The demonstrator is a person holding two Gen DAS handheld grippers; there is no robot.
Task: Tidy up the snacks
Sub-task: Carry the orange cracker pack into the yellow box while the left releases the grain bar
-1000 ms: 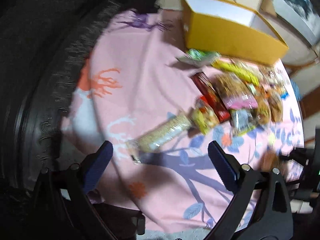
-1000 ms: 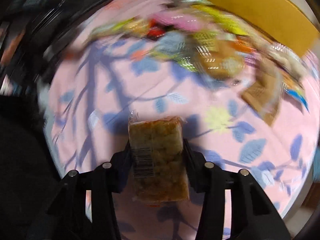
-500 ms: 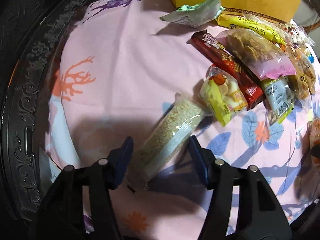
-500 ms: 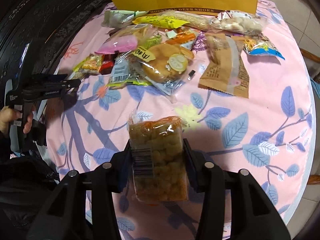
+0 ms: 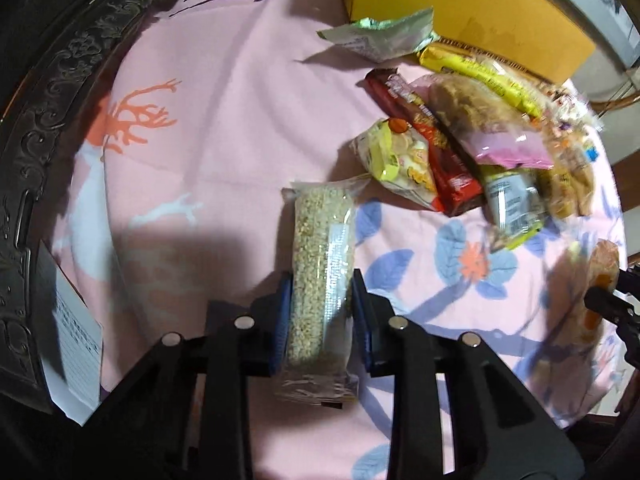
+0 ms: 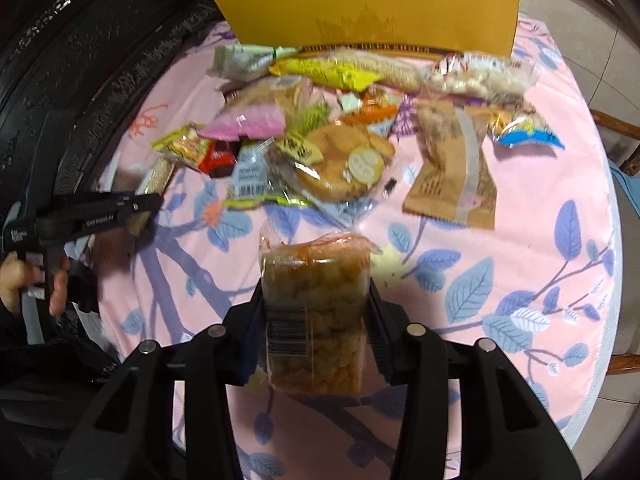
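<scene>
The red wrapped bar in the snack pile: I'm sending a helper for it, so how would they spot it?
Start at the yellow box at the table's far edge. In the pile before it, the red wrapped bar lies diagonally between a yellow-green candy bag and a pink-ended packet. It is the only long, dark red wrapper.

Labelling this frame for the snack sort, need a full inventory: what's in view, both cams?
rice bar: 1, pale grain in clear wrap, in left gripper
puffed pack: 1, orange-brown in clear wrap, in right gripper
box: 1, yellow, far edge of table
snack pile: many mixed packs, count unclear, in front of box
green pouch: 1, beside box
red bar: 1, in pile
brown pack: 1, right of pile
cloth: 1, pink, leaf and deer print, covers table
left gripper: black, jaws shut on rice bar
right gripper: black, jaws shut on puffed pack
</scene>
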